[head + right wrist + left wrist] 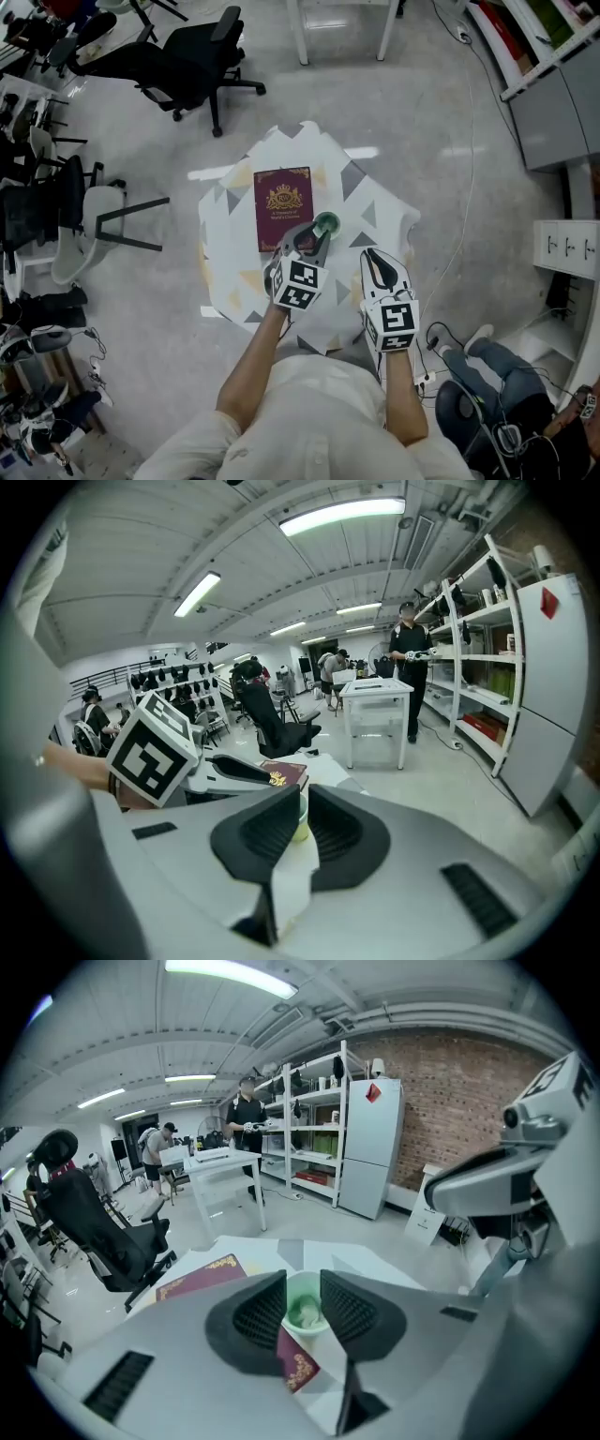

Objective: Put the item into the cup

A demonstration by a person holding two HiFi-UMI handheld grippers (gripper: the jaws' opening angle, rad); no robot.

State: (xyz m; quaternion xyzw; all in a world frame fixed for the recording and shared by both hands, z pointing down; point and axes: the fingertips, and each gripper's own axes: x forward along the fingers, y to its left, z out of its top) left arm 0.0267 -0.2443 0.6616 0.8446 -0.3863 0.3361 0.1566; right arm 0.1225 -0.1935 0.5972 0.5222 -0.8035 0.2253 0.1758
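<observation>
Worktop point(380, 214): small, under a pale cloth w/ grey & tan triangles, standing on a grey floor
Cup point(326, 224): green, upright on the cloth, just right of the book's near-right part; can't tell if they touch. In the left gripper view the cup point(298, 1284) is seen from above; in the right gripper view the cup point(299, 825) shows as a pale green sliver
Item point(307, 1314): pale crumpled bit, already lying inside the cup, at the bottom
Book point(282, 208): maroon w/ gold crest, flat on the worktop, centre-left
Left hand-held gripper point(315, 238): tips at the cup's near-left side. In its own view the left hand-held gripper point(303, 1303) has its jaws spread, nothing pinched, the cup's mouth showing in the gap just past the tips
Right hand-held gripper point(371, 255): right of the cup & nearer, apart from it, over the cloth. In its own view the right hand-held gripper point(304, 808) has its jaws drawn close together, only a thin slit between them, nothing in it; cup & book visible beyond
Arms: person's forearms reach in from the near edge, light sleeves
Surroundings: black office chair point(192, 56) far left on the floor; white table point(220, 1162) & shelving further off, people standing by them
</observation>
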